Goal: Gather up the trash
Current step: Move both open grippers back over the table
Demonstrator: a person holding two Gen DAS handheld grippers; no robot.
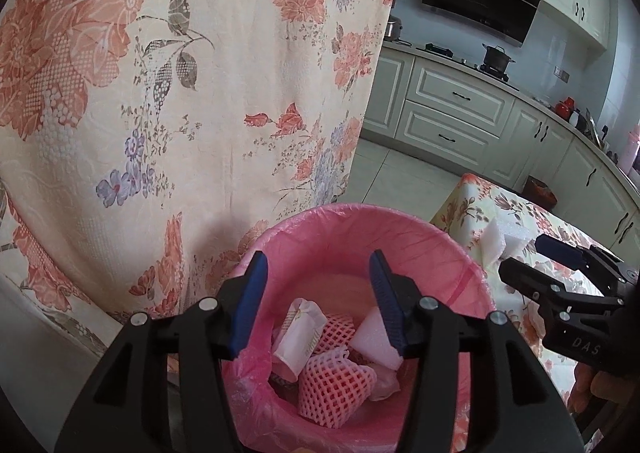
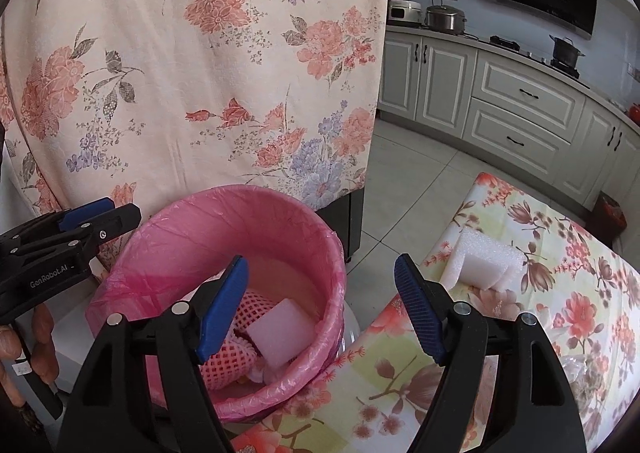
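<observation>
A bin lined with a pink bag (image 1: 360,213) (image 2: 240,197) stands beside the table. It holds pink foam fruit nets (image 1: 332,385) (image 2: 224,361), a white foam block (image 1: 372,337) (image 2: 280,329) and a white wrapper (image 1: 300,333). My left gripper (image 1: 318,257) (image 2: 120,213) hangs open over the bin with nothing between its blue pads. My right gripper (image 2: 320,261) (image 1: 522,253) is open and empty, straddling the bin's right rim and the table edge. A folded white foam piece (image 2: 484,257) (image 1: 500,241) lies on the table beyond it.
A floral cloth (image 1: 160,93) hangs close behind the bin. The table (image 2: 560,333) has a flowered cover. Tiled floor (image 2: 400,193) and white kitchen cabinets (image 2: 520,113) lie beyond. A person's fingers (image 2: 44,333) hold the left gripper's handle.
</observation>
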